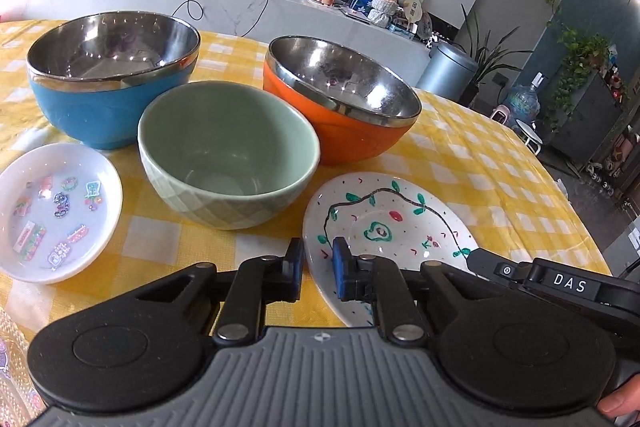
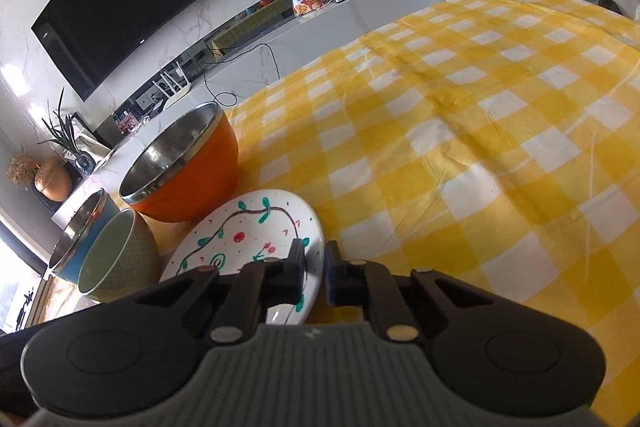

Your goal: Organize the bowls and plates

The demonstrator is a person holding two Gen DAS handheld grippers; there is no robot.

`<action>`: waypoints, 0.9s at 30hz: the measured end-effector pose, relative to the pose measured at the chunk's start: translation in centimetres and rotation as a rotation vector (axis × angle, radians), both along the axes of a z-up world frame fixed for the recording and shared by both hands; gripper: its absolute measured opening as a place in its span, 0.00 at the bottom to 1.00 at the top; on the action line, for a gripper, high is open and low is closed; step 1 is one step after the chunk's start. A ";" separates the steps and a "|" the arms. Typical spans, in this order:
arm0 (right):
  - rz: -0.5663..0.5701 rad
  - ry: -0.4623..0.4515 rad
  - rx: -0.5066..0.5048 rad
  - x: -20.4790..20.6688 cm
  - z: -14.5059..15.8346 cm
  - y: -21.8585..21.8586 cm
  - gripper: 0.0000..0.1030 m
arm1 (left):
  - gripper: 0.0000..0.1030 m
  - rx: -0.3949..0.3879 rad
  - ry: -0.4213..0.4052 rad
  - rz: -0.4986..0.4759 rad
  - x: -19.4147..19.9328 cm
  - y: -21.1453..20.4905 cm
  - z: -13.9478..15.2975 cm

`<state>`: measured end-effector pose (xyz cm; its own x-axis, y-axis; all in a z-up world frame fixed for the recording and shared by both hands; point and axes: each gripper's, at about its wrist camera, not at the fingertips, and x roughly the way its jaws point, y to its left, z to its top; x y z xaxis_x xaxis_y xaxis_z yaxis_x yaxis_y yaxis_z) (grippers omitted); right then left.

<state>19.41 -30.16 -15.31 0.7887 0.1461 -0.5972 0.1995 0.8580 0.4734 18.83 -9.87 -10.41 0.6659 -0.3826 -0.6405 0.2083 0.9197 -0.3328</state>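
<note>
On the yellow checked tablecloth stand a blue steel-lined bowl [image 1: 112, 79], a pale green ceramic bowl [image 1: 228, 155] and an orange steel-lined bowl [image 1: 340, 103]. A small white sticker plate [image 1: 56, 211] lies at the left. A white painted plate [image 1: 392, 227] lies in front of the orange bowl. My left gripper [image 1: 319, 259] straddles the painted plate's near left rim, jaws a narrow gap apart. My right gripper [image 2: 316, 261] holds its jaws on either side of the painted plate's [image 2: 248, 235] right rim. The orange bowl [image 2: 184, 171], green bowl [image 2: 116, 263] and blue bowl [image 2: 80, 235] show at the left.
The tablecloth [image 2: 480, 147] stretches bare to the right of the dishes. A white counter [image 1: 280, 11] with a router, a snack bag and a teddy bear runs behind the table. A grey bin [image 1: 448, 71] stands past the far table edge.
</note>
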 end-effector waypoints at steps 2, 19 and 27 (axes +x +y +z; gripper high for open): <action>-0.002 0.001 0.002 -0.2 0.2 0.0 0.08 | 0.16 -0.003 -0.004 -0.007 -0.3 0.0 0.3; 0.038 0.028 0.038 -5.4 2.6 1.9 0.07 | 0.16 0.019 -0.001 0.009 -6.0 2.7 2.7; 0.103 0.043 0.040 -8.1 3.5 5.7 0.07 | 0.16 0.036 -0.018 0.057 -9.2 6.4 3.8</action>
<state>11.28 -24.48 -11.84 0.7419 0.2494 -0.6224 0.1324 0.8554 0.5007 9.66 -3.46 -6.61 0.6976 -0.3203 -0.6409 0.1605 0.9416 -0.2960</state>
